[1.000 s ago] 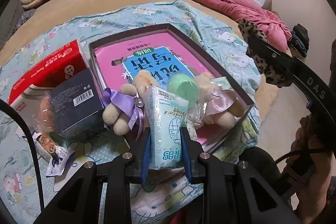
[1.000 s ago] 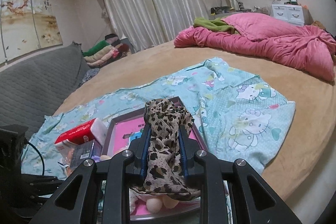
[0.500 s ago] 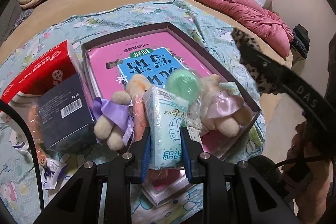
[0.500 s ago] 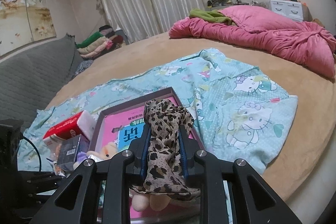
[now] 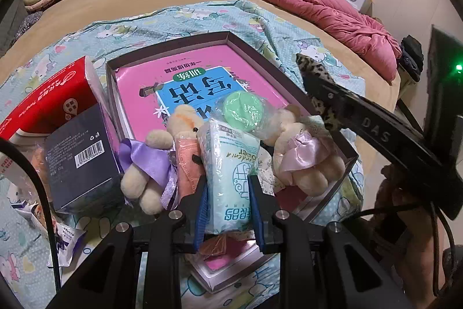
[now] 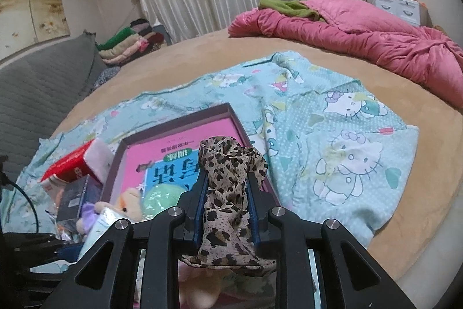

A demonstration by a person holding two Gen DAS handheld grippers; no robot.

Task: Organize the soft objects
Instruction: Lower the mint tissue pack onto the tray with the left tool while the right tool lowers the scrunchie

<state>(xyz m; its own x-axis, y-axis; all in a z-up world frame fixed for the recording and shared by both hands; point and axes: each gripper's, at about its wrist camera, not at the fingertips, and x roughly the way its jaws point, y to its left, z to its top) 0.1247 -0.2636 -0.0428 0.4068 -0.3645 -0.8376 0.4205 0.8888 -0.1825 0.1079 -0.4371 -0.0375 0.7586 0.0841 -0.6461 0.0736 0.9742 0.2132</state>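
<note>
My left gripper point(image 5: 228, 187) is shut on a pale blue tissue pack point(image 5: 231, 170), held above the near edge of a dark shallow box point(image 5: 254, 48) lined with a pink book. In the box lie a plush bear with a purple bow point(image 5: 150, 164), one with a pink bow point(image 5: 301, 158), and a green ball in plastic point(image 5: 241, 112). My right gripper point(image 6: 226, 184) is shut on a leopard-print cloth point(image 6: 228, 178), held over the box's right side point(image 6: 234, 118). That cloth also shows in the left wrist view point(image 5: 315, 71).
A red tissue box point(image 5: 49, 103) and a dark blue carton point(image 5: 81, 155) stand left of the box, with small packets point(image 5: 66, 239) beside them. All rest on a Hello Kitty sheet point(image 6: 332, 135) on a round bed. A pink quilt point(image 6: 361, 34) lies at the back.
Both grippers have lowered and moved closer to the box, each keeping its hold. The right gripper with the leopard cloth has come down toward the box's right edge.
</note>
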